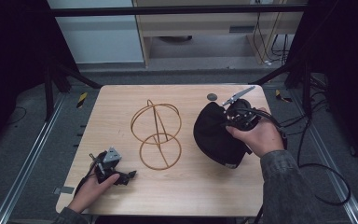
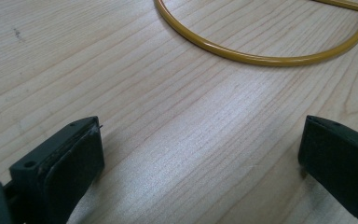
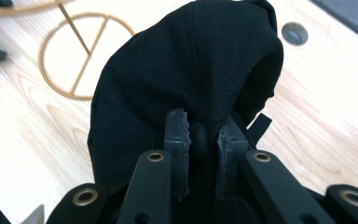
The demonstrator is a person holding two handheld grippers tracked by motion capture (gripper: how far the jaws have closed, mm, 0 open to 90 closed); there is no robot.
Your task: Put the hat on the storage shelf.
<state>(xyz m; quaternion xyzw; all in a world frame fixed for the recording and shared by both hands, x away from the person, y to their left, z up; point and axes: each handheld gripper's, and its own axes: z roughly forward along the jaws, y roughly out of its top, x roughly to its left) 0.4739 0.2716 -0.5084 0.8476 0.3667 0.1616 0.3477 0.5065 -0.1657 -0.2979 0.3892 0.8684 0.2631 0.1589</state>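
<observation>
A black cap [image 1: 214,133] lies on the right half of the wooden table [image 1: 121,98]. My right gripper [image 1: 233,119] is shut on the black cap, pinching a fold of its fabric [image 3: 200,135] between the jaws. A gold wire stand [image 1: 156,133] with two rings stands at the table's middle; its base ring [image 2: 261,56] shows in the left gripper view. My left gripper [image 1: 128,176] rests low near the front left of the table, open, with bare wood between its fingers [image 2: 74,163].
A small dark round disc [image 1: 211,96] sits near the table's far edge, also seen as a disc [image 3: 294,32] beyond the cap. Cables [image 1: 317,158] trail off the right side. Metal rails [image 1: 28,158] flank the table.
</observation>
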